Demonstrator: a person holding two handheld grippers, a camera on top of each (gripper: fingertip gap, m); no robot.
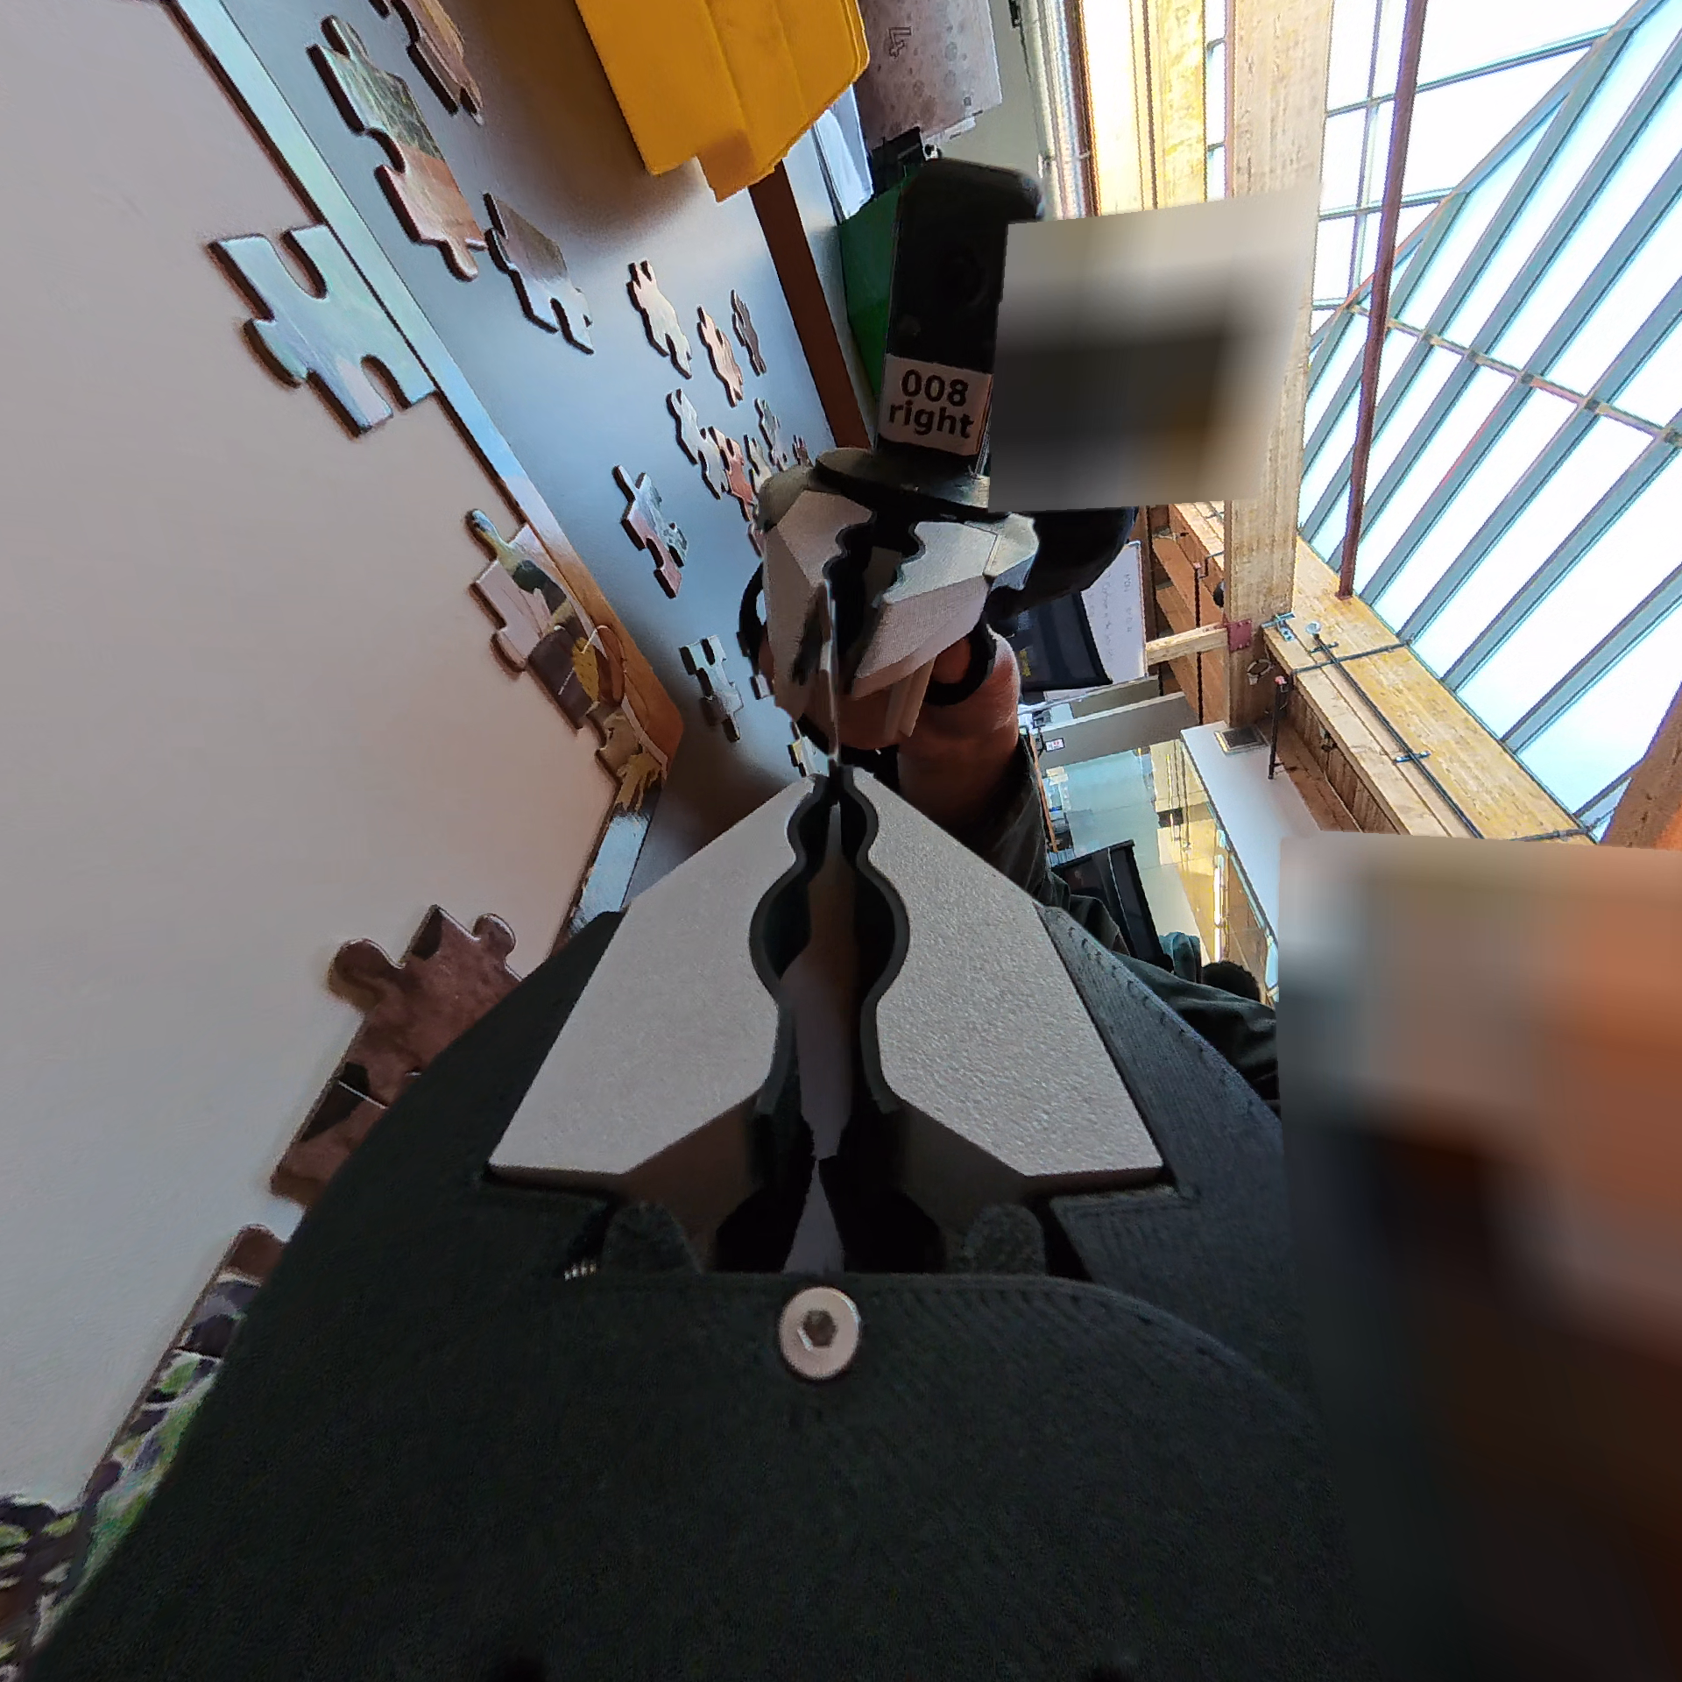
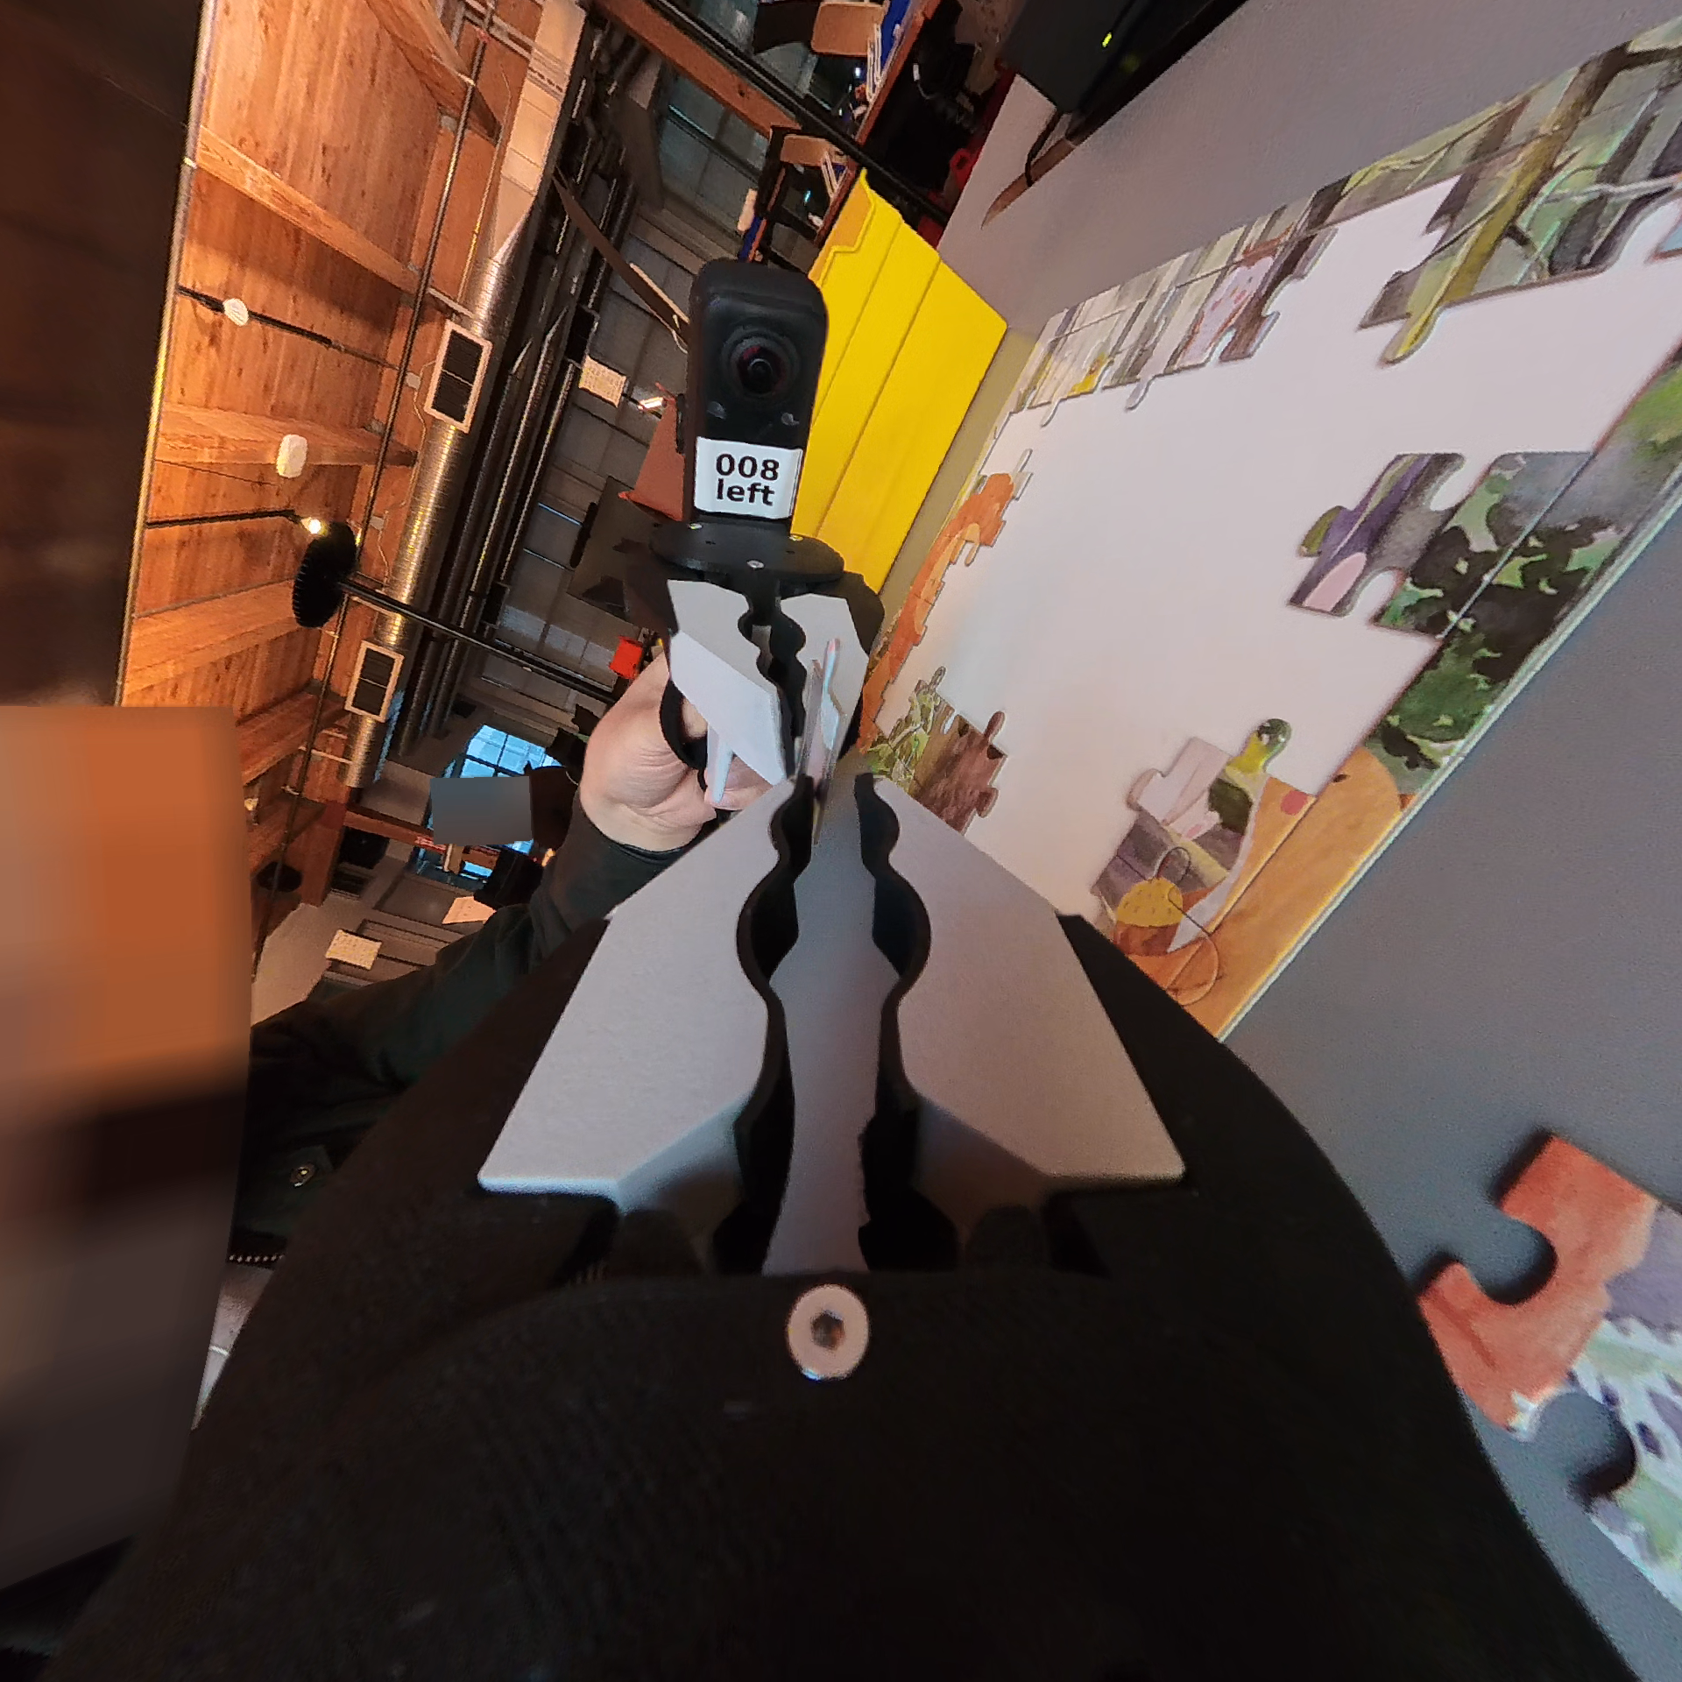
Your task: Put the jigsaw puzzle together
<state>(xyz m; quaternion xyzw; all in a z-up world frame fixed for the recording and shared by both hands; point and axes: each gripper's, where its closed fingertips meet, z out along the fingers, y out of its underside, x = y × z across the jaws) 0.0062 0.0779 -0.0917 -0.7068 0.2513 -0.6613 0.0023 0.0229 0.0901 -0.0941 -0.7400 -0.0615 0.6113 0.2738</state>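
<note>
Jigsaw puzzle (image 2: 1493, 555) lies partly assembled on a white board (image 2: 1138, 592) on the grey table (image 2: 1456, 1047). Left gripper (image 1: 839, 787) clamps a puzzle piece (image 2: 824, 719) edge-on above the table. Right gripper (image 2: 833, 787) jaws stand narrow at the same piece; grip cannot be determined.

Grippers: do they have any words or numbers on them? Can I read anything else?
Right gripper: white sticker with clear print, but I don't repeat writing.
Left gripper: white sticker, same.
Background papers: too small to read.
</note>
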